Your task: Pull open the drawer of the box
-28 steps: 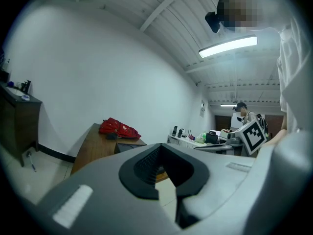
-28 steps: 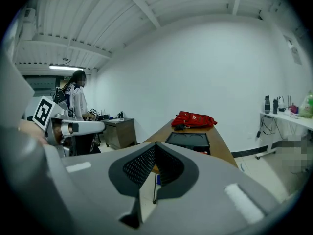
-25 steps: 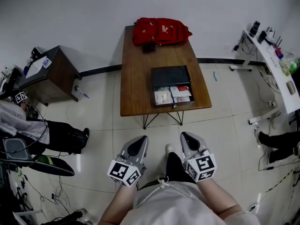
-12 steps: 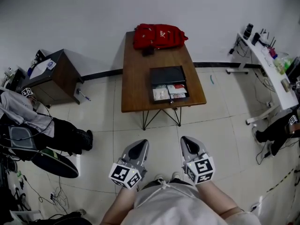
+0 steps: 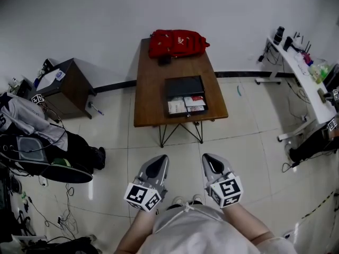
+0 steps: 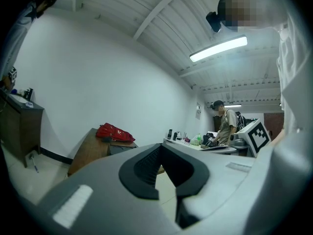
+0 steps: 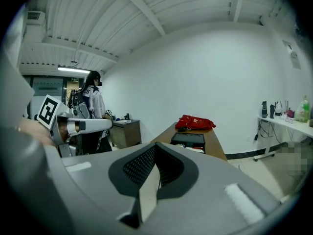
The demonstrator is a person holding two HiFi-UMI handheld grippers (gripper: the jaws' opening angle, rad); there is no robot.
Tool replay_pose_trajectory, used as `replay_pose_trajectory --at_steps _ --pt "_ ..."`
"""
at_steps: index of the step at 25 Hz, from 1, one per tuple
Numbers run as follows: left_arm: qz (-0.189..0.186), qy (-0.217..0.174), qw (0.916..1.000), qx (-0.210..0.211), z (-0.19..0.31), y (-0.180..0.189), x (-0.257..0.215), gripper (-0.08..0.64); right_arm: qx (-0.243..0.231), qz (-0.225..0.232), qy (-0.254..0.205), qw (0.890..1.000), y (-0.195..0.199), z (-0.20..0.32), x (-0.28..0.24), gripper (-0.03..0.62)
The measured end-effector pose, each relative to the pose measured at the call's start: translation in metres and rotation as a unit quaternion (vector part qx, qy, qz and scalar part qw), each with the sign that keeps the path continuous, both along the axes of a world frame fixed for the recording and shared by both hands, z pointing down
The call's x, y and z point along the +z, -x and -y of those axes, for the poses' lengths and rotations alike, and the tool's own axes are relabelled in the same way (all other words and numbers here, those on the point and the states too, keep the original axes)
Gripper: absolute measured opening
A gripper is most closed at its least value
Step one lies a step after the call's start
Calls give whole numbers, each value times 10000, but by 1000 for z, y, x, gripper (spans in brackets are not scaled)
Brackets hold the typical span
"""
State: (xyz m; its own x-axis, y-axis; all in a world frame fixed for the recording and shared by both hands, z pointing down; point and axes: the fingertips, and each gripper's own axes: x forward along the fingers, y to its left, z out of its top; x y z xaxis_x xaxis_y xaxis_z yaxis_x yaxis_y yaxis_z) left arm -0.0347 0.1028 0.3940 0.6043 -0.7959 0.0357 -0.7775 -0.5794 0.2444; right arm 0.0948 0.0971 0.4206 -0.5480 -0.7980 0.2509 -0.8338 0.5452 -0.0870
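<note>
The black box (image 5: pixel 184 95) sits on the brown table (image 5: pixel 150 91), its drawer (image 5: pixel 186 106) pulled out toward me with papers and small packets showing inside. Behind it lies a red backpack (image 5: pixel 177 42). My left gripper (image 5: pixel 158 163) and right gripper (image 5: pixel 210 162) hang close to my body over the floor, well short of the table, both shut and empty. The left gripper view has the left gripper (image 6: pixel 164 153), the box (image 6: pixel 120 148) and the backpack (image 6: pixel 113 132). Past the right gripper (image 7: pixel 155 152) in its own view stand the box (image 7: pixel 188 139) and backpack (image 7: pixel 194 123).
A dark cabinet (image 5: pixel 61 84) stands at the left wall. A white desk (image 5: pixel 308 70) with bottles is at the right. Bags, clothing and cables (image 5: pixel 37 147) crowd the floor at left. One person (image 6: pixel 225 124) stands by the desk, another (image 7: pixel 92 104) by the cabinet.
The table and box have shifted slightly left and farther away in the head view as I stepped back. Both grippers stay shut in the same place near my body.
</note>
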Motion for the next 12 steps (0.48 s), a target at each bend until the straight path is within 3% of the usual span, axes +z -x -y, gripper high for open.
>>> replay_pose_trajectory --at_steps 12 --pt "41 -82 9999 71 5 -20 -8 5 -99 -50 -39 9999 -7 -1 -7 6"
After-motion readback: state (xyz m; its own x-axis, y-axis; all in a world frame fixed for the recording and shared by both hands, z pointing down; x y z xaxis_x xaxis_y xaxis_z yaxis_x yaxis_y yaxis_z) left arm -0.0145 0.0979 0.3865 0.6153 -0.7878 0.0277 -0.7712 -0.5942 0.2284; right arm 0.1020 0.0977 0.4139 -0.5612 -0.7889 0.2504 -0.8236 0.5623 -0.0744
